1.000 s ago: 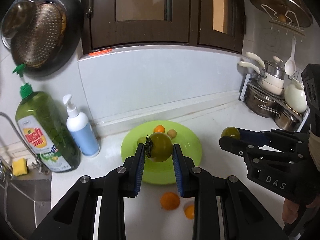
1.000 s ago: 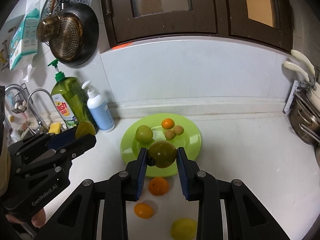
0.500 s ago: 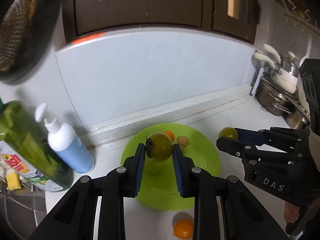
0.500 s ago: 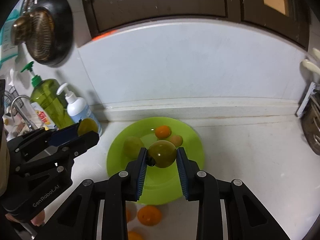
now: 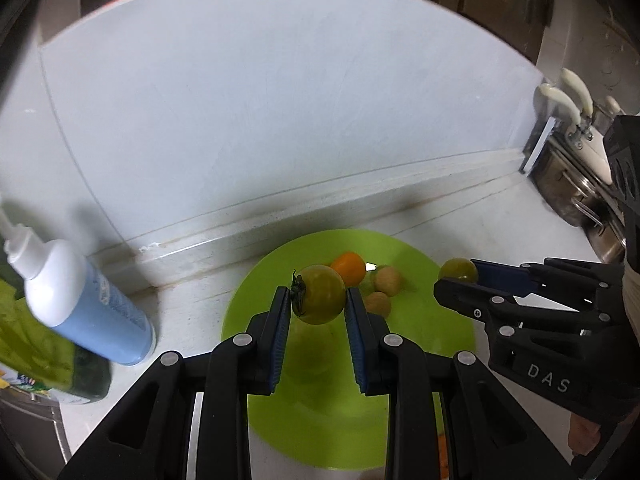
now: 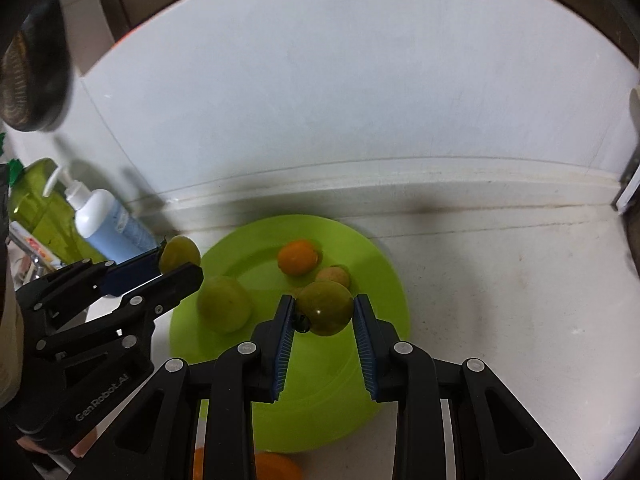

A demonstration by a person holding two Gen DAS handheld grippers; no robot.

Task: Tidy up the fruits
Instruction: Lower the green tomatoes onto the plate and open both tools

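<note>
My left gripper (image 5: 318, 294) is shut on a green tomato (image 5: 320, 304) and hangs over the near left part of the lime-green plate (image 5: 424, 344). My right gripper (image 6: 323, 302) is shut on a second green tomato (image 6: 326, 312) above the middle of the plate (image 6: 380, 256). Each gripper also shows in the other's view, at the side with its tomato: the right gripper (image 5: 460, 276) and the left gripper (image 6: 178, 258). On the plate lie a green fruit (image 6: 224, 304), a small orange (image 6: 296, 257) and small tan fruits (image 5: 387, 280).
A white and blue pump bottle (image 5: 80, 308) and a green dish-soap bottle (image 6: 36, 200) stand left of the plate. Steel pots (image 5: 576, 184) sit at the far right. An orange (image 6: 276, 466) lies on the counter before the plate. The backsplash rises close behind.
Both grippers have moved forward and down over the plate, each still shut on its tomato. The plate now looms larger and the counter oranges have slid to the bottom edge.
</note>
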